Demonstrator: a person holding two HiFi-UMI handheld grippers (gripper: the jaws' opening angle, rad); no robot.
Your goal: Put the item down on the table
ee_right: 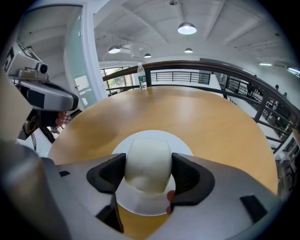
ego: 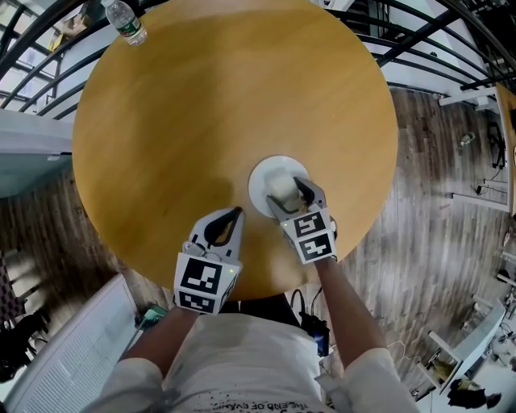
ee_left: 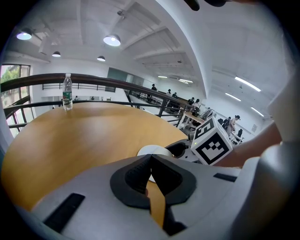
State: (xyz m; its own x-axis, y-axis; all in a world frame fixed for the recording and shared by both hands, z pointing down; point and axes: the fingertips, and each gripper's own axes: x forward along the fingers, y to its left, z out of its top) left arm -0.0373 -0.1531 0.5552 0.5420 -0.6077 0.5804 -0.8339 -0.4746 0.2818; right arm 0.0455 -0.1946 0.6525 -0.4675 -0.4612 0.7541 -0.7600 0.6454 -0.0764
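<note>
A white, rounded bun-like item sits between the pads of my right gripper, which is shut on it. It is over a white plate on the round wooden table; I cannot tell whether it touches the plate. In the head view the item and right gripper are at the plate, near the table's front edge. My left gripper hovers just left of the plate, shut and empty. In the left gripper view its jaws meet at the tips, with the plate beyond.
A clear water bottle stands at the table's far left edge, also the bottle in the right gripper view. A dark railing curves behind the table. Wooden floor lies to the right.
</note>
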